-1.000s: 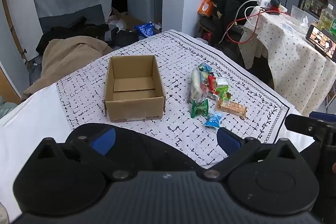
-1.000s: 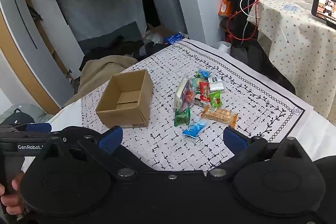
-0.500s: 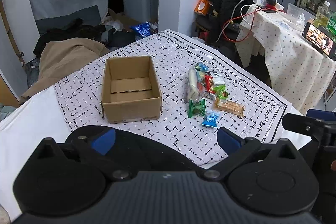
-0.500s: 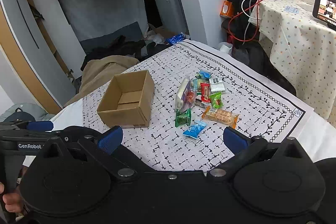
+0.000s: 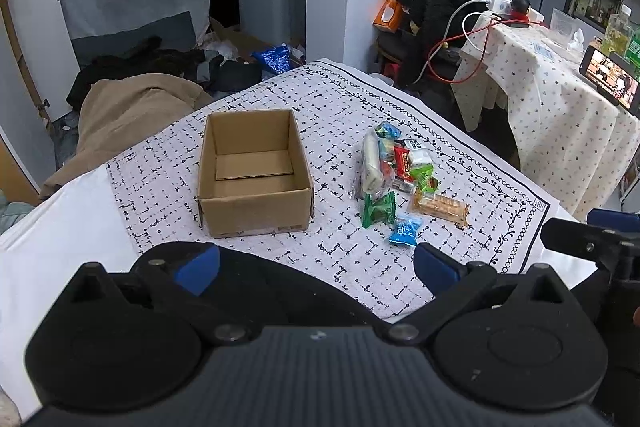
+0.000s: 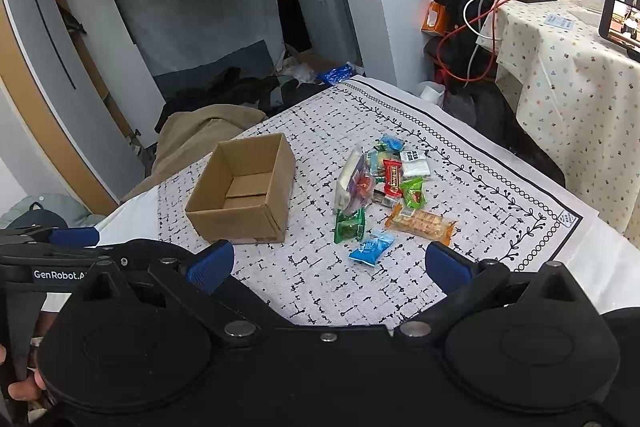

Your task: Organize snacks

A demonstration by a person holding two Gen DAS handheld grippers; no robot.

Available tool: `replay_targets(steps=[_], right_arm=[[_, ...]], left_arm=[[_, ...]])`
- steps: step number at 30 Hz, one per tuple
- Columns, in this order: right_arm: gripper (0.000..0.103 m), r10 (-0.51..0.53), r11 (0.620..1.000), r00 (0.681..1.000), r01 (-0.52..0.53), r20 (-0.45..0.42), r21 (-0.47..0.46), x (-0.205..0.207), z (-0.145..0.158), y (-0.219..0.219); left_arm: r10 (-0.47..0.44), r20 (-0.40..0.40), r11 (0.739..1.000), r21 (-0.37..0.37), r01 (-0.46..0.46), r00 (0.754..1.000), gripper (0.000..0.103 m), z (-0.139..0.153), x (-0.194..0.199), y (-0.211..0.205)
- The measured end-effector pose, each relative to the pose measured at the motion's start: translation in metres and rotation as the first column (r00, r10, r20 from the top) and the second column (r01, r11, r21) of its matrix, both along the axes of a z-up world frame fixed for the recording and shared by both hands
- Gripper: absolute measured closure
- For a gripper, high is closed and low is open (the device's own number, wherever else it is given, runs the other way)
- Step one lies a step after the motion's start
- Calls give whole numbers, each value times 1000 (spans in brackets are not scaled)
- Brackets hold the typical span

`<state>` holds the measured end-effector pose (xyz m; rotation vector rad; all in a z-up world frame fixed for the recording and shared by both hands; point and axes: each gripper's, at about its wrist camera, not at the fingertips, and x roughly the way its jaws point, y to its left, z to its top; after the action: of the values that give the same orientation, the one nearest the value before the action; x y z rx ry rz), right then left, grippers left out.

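Observation:
An empty cardboard box [image 5: 254,173] [image 6: 244,189] stands open-topped on the patterned cloth. To its right lies a heap of several wrapped snacks [image 5: 398,171] [image 6: 380,183], among them a small blue packet [image 5: 405,230] [image 6: 371,247], a green packet [image 5: 378,207] [image 6: 350,225] and an orange cracker bar [image 5: 440,207] [image 6: 420,223]. My left gripper [image 5: 316,267] hangs open above the near edge of the cloth, holding nothing. My right gripper [image 6: 328,265] is open too, short of the blue packet. Each gripper shows at the other view's edge.
The patterned cloth [image 5: 352,115] covers a white table [image 5: 60,227]. A second table with a dotted cloth [image 5: 560,99], a phone [image 5: 608,79] and cables stands to the right. A tan garment [image 5: 132,107] and dark clothes lie on the floor beyond.
Both views have drawn back and up slightly, so box and snacks sit a bit farther and lower in frame. Both grippers stay open; nothing on the table moved.

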<state>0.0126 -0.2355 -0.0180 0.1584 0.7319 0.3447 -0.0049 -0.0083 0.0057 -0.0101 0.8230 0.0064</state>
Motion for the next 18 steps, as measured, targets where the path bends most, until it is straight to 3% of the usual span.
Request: replay_targets(steps=[18], right_arm=[[0, 28, 1000, 1000, -28, -1, -14, 5, -2, 8]], left_arm=[[13, -12, 1000, -9, -13, 1000, 0, -3, 3, 9]])
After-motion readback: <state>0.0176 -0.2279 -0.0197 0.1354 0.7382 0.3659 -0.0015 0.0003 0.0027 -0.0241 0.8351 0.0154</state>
